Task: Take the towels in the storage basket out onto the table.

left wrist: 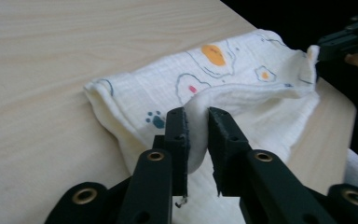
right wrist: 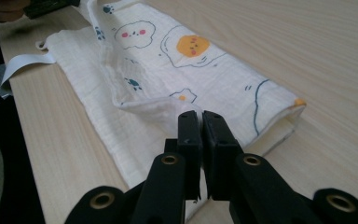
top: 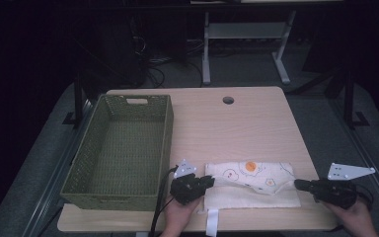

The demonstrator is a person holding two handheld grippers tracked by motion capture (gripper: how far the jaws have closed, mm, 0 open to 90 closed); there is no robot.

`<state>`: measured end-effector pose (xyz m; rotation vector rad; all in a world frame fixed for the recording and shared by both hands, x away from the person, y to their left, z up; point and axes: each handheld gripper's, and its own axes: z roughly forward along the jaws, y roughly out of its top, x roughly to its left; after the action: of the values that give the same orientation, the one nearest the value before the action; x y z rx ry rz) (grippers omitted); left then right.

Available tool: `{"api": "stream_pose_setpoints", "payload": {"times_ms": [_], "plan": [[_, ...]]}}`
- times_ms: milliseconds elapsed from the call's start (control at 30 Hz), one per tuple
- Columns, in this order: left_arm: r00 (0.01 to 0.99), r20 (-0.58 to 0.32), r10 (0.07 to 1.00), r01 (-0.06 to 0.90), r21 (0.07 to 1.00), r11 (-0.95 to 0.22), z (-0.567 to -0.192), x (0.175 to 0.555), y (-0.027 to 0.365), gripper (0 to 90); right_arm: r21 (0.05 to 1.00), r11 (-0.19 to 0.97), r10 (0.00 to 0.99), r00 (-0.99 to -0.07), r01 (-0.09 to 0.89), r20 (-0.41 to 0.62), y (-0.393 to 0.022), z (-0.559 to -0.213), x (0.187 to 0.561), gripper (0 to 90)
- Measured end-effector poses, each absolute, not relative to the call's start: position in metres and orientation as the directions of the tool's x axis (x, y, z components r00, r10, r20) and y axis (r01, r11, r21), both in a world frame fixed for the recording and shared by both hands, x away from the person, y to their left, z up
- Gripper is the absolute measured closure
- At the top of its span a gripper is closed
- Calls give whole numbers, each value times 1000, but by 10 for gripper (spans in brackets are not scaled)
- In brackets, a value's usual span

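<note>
We are folding the printed cloth (top: 249, 182) at the worktop's (top: 256, 123) near edge. Left gripper (left wrist: 196, 122) fingers loosely straddle 1 fold; right gripper (right wrist: 201, 125) fingers clench a corner. We should lay both ends level before releasing.

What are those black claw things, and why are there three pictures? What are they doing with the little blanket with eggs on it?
Those claws are grippers: hand-held tools with two black jaws, one in each of a person's hands. One picture comes from a camera up high, looking down on the wooden table. The other two come from small cameras riding on the grippers, looking along their jaws.

On the table lie a green basket and a white cloth printed with fried eggs. The left gripper has a fold of the cloth between its jaws, which look slightly apart, so I can't tell if it pinches. The right gripper is shut tight on the cloth's other end. It looks like folding.
</note>
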<state>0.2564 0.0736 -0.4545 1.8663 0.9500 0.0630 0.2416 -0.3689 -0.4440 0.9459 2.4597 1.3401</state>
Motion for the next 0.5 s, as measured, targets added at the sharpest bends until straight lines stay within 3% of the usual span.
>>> {"api": "stream_pose_setpoints", "payload": {"times_ms": [133,333,500], "plan": [[704,-357,615,574,795,-195,-452,245,76,742,802,396,591,-792,448,151,-371,-446,236,833],[720,-348,601,555,809,-196,-446,240,74,694,803,396,534,-823,446,193,-375,-444,232,725],[722,-333,607,589,757,-284,-451,250,60,706,779,427,554,-814,460,177,-366,-448,240,758]]}}
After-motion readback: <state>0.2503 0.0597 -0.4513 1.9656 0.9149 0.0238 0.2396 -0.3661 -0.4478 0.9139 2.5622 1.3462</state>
